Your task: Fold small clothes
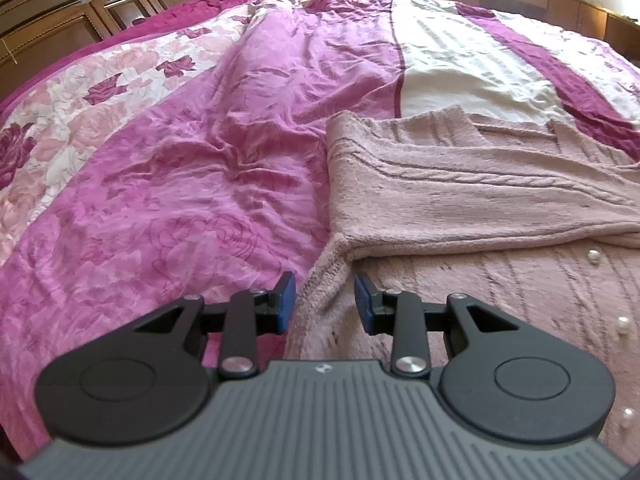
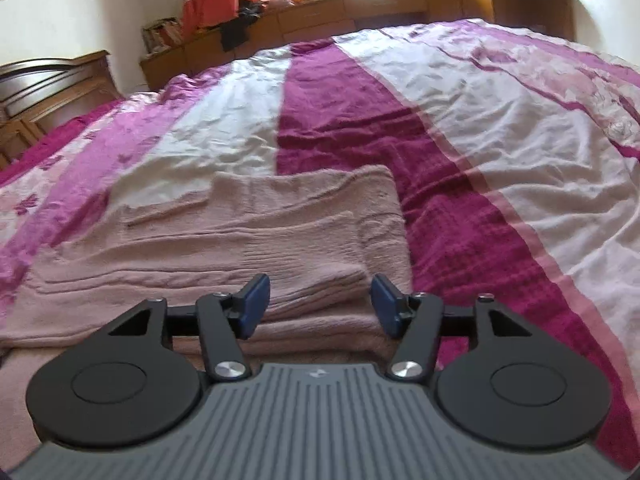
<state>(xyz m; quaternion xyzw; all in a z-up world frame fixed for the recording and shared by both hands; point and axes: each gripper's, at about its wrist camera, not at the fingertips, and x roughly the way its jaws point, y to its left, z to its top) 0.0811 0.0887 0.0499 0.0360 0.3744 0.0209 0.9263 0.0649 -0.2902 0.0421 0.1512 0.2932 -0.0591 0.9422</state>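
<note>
The left tool point(image 1: 325, 300) hangs low over the bed point(image 1: 180, 168), pointing forward, its two blue pads point(image 1: 286, 300) spread apart with the near left edge of the pink sweater point(image 1: 460, 184) in the gap between them; whether the pads touch the knit cannot be told. The right tool point(image 2: 320, 306) is likewise low and level, its pads point(image 2: 254, 306) spread wider, with a fold of the same sweater point(image 2: 240, 240) lying between them, ungripped. There is one garment: a fuzzy pale-pink cable-knit cardigan lying on the bed, a sleeve folded across its body from about 9 o'clock to 3 o'clock in the left view. Four pearl buttons point(image 1: 594, 257) show along its front at 4 o'clock there. The bed carries one bedspread in magenta, pink, white and rose-print bands, rumpled at 10 o'clock from the left tool. A carved wooden headboard point(image 1: 80, 4) stands at 11 o'clock, a low wooden cabinet point(image 2: 360, 12) runs along the far wall at 12 o'clock, and a dark cloth point(image 2: 236, 28) lies draped on it.
</note>
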